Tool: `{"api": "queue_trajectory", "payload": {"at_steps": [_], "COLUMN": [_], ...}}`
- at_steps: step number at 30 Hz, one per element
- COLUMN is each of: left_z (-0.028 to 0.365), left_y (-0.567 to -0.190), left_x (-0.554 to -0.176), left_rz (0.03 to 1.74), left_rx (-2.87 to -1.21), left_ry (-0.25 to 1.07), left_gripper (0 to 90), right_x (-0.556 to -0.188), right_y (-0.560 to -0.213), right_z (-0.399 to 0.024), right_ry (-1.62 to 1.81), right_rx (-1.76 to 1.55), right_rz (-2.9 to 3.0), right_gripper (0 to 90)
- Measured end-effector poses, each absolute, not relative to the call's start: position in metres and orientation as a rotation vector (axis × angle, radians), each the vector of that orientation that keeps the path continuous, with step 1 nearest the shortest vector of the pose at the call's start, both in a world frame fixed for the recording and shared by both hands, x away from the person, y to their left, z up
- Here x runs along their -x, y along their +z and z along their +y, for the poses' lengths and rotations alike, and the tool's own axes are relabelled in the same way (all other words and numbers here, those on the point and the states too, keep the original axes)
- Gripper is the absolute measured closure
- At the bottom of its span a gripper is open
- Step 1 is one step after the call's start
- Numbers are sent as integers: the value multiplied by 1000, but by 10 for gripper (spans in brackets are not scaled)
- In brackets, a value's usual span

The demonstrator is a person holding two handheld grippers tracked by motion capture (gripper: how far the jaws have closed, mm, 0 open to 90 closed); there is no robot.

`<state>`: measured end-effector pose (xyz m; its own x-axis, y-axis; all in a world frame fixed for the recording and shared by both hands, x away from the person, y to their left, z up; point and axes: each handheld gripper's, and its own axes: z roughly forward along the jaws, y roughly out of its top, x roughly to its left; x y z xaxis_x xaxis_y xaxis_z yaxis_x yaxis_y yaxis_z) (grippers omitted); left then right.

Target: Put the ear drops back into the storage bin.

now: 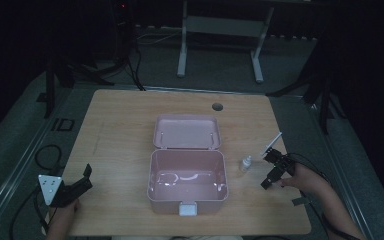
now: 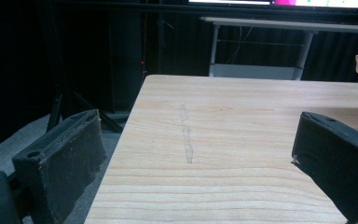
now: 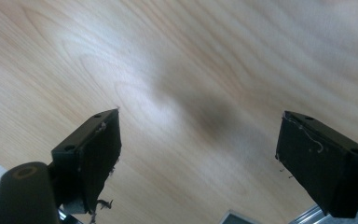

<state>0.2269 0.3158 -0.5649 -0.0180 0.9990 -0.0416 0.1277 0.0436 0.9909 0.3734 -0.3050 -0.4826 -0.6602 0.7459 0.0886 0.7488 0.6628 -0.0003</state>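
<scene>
Right gripper (image 1: 272, 167) gapes empty, just right of a small dropper bottle (image 1: 245, 163); left gripper (image 1: 82, 181) gapes empty near the table's (image 1: 120, 130) left edge.

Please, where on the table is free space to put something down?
Free: the table between its left edge and the box, and the far strip behind the lid. Crowded: right of the box, where the bottle, stick and right tongs sit.
</scene>
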Motion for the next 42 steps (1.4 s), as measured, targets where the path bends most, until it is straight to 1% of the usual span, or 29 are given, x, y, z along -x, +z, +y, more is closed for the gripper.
{"api": "queue_trajectory", "payload": {"at_steps": [9, 17, 21, 23, 25, 26, 27, 29, 30, 32, 34, 35, 37, 40, 41, 42], "left_z": [316, 315, 316, 316, 316, 316, 315, 315, 315, 315, 315, 315, 315, 315, 315, 315], "left_y": [-565, -565, -565, -565, -565, -565, -565, -565, -565, -565, -565, -565, -565, -565, -565, -565], "left_x": [-226, -226, -226, -226, -226, -226, -226, -226, -226, -226, -226, -226, -226, -226, -226, -226], "left_rz": [1334, 1326, 1329, 1330, 1329, 1327, 1326, 1324, 1324, 1327, 1325, 1325, 1325, 1325, 1326, 1327], "left_rx": [-1264, -1268, -1269, -1268, -1269, -1269, -1268, -1270, -1270, -1269, -1268, -1270, -1269, -1269, -1269, -1270], "left_ry": [1121, 1130, 1127, 1123, 1124, 1124, 1126, 1129, 1128, 1126, 1126, 1127, 1126, 1126, 1126, 1126], "left_gripper": [23, 23, 24, 23, 24, 23, 24, 23, 24, 23, 23, 24, 23, 23, 24, 24], "right_x": [-396, -412, -421, -425, -426, -429, -430, -432, -432, -433, -432, -432, -432, -433, -433, -433], "right_y": [-478, -483, -487, -489, -490, -492, -493, -496, -497, -499, -501, -503, -504, -504, -504, -504], "right_z": [-280, -255, -247, -244, -242, -237, -234, -229, -227, -222, -219, -218, -218, -218, -218, -219], "right_ry": [-21, -25, -17, -21, -17, -12, 2, 24, 29, 51, 77, 93, 108, 127, 131, 140], "right_rx": [1206, 1172, 1191, 1194, 1193, 1198, 1190, 1177, 1170, 1152, 1124, 1116, 1115, 1120, 1112, 1099], "right_rz": [-2791, -2803, -2813, -2810, -2815, -2830, -2836, -2851, -2840, -2849, -2854, -2864, -2863, -2875, -2878, -2890], "right_gripper": [135, 133, 156, 210, 217, 276, 289, 357, 360, 461, 462, 486, 499, 543, 581, 591]}}
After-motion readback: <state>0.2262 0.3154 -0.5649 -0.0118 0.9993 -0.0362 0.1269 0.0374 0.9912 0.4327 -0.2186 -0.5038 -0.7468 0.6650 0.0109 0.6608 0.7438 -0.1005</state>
